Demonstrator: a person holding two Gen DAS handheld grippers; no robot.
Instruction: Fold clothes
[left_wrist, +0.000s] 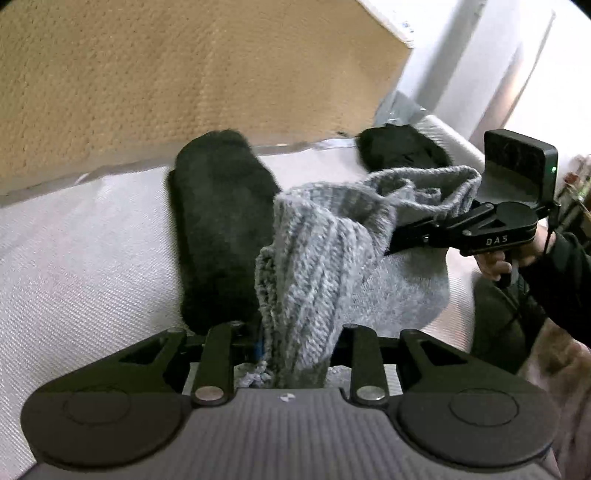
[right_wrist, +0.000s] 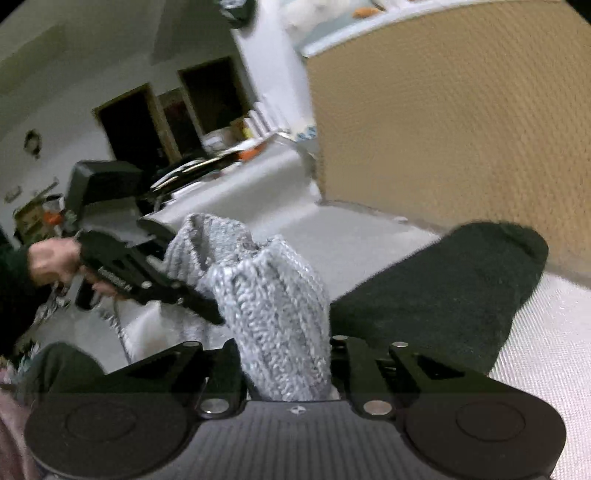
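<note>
Left wrist view, left to right: white woven bed surface under a tan headboard. Two black socks, one long at centre-left, one bunched at upper right. One grey knit sock at centre, lifted, stretched between both claws. Left claw clamped on its lower end; right claw pinching its cuff from the right. One grey fleece piece lying beneath.
</note>
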